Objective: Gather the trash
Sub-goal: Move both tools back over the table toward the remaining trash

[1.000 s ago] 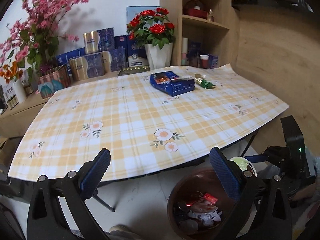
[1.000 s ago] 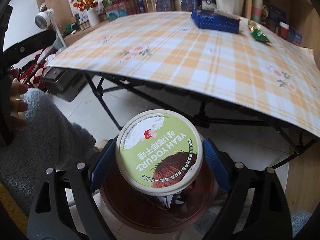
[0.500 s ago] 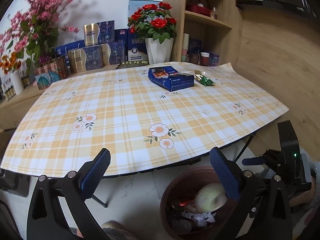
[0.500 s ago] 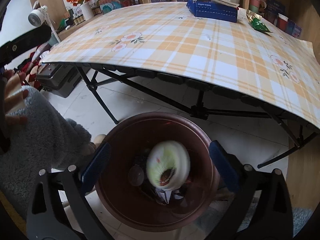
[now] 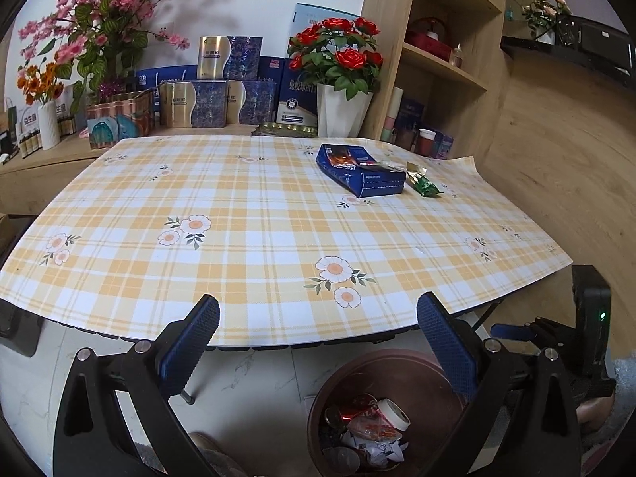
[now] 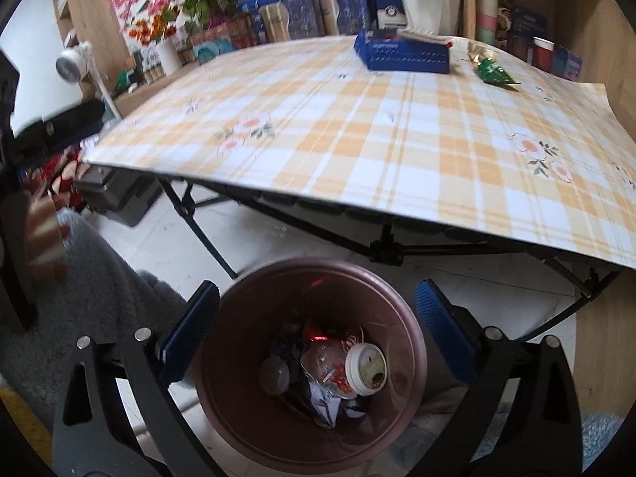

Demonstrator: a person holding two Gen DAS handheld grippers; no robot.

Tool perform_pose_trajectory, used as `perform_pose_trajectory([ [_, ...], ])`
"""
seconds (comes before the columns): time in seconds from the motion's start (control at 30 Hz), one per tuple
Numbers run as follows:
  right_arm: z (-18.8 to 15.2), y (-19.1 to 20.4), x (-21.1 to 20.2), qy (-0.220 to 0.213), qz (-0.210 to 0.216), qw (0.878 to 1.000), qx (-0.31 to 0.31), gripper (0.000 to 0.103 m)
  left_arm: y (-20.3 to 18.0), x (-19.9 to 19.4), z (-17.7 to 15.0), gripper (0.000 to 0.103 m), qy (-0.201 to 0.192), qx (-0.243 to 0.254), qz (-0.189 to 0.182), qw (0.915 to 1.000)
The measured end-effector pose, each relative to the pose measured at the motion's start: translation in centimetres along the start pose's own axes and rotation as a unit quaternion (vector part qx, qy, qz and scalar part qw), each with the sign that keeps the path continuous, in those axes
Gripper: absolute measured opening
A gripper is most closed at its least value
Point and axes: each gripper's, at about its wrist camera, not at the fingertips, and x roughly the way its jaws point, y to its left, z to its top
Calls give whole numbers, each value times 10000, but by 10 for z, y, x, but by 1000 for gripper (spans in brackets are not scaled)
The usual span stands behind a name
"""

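Here, only the right wrist view looks straight down into the brown bin (image 6: 314, 361), where the yogurt cup (image 6: 365, 363) lies on its side among wrappers; the left wrist view catches just part of it. Both the left gripper (image 5: 318, 342) and right gripper (image 6: 318, 338) stand wide, nothing between their pads. On the plaid tablecloth (image 5: 258, 230) rest a blue box (image 5: 359, 173) and, just right of it, a green wrapper (image 5: 423, 185). Flowers and shelves line the wall behind.

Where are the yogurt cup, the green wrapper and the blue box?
yogurt cup (image 6: 366, 369), right wrist view, its lid.
green wrapper (image 5: 423, 186), left wrist view, its middle.
blue box (image 5: 357, 169), left wrist view, its top face.
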Motion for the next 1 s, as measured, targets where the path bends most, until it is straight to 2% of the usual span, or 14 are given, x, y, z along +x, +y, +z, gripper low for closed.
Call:
perform_pose_trajectory([
  [0.13, 4, -12, -15, -340, 0, 9990, 292, 97, -5, 0, 0, 97, -1, 98, -16, 10000],
  [0.3, 12, -26, -34, -706, -198, 9961, 492, 97, -13, 1, 2, 97, 10, 316, -30, 9995],
  [0.47, 31, -37, -58, -1134, -286, 9922, 422, 97, -23, 1, 11, 97, -89, 560, -73, 9984],
  [0.6, 51, -51, -71, -1267, -233, 9910, 374, 97, -34, 5, 22, 97, -267, 894, -37, 9956],
  [0.67, 58, -58, -75, -1341, -237, 9898, 411, 97, -41, 7, 32, 97, -426, 1075, 89, 9933],
  [0.87, 86, -90, -80, -1434, -600, 9872, 364, 97, -47, 25, 71, 97, -480, 953, -122, 9942],
  [1.0, 107, -106, -77, -1554, -856, 9841, 87, 97, -51, 45, 94, 97, -416, 987, -221, 9940],
])
